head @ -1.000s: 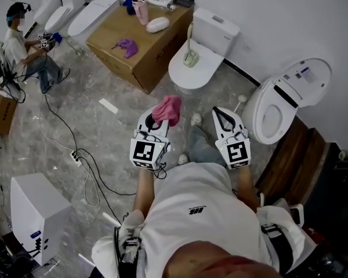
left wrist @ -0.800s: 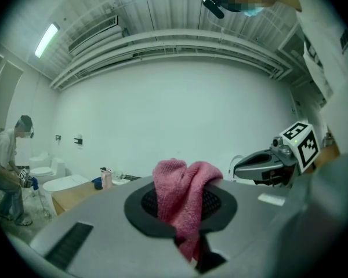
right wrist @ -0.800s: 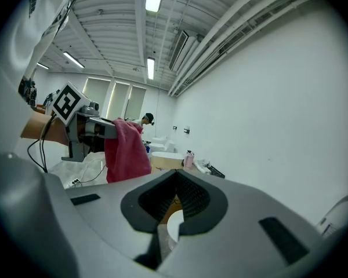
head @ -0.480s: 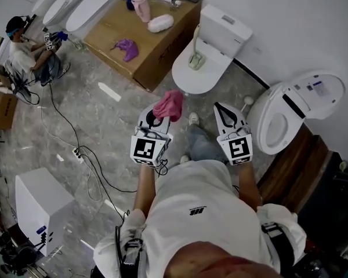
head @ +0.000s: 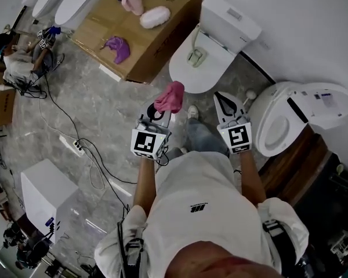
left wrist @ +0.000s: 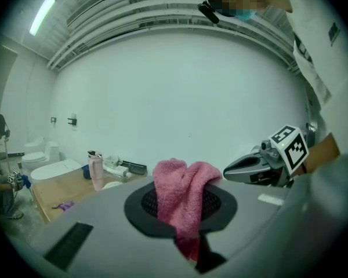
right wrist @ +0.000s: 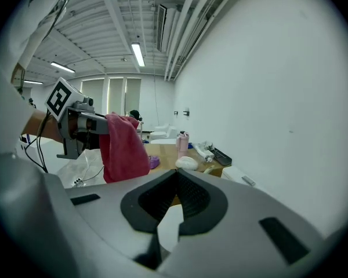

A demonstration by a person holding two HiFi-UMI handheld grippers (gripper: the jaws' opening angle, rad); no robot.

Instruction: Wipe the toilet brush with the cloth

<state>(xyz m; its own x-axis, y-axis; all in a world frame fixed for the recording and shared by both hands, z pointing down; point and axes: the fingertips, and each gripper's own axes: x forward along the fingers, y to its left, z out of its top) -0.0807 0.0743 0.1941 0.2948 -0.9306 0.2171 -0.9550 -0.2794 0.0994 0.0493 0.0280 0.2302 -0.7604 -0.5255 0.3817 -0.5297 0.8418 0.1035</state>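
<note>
A pale green toilet brush (head: 196, 54) in its holder stands on the closed lid of a white toilet (head: 182, 74), its handle leaning toward the tank. My left gripper (head: 160, 113) is shut on a pink cloth (head: 170, 97), which hangs just short of the lid's near edge. From the left gripper view the cloth (left wrist: 182, 196) bunches up out of the jaws. My right gripper (head: 222, 98) is to the right of the cloth, shut and empty, with its pads together in the right gripper view (right wrist: 177, 175). That view also shows the cloth (right wrist: 123, 146) and the brush (right wrist: 210, 168).
A second toilet (head: 281, 120) with its lid raised stands to the right. A cardboard box (head: 145, 39) to the left of the toilet carries a purple cloth (head: 117, 46), a pink bottle (head: 129, 0) and a white object (head: 155, 16). Cables and a power strip (head: 69, 146) lie on the floor. Another person (head: 20, 65) sits at the far left.
Both grippers have moved forward and lower toward the closed toilet, which now lies nearer in the head view. The pink cloth stays clamped in the left gripper.
</note>
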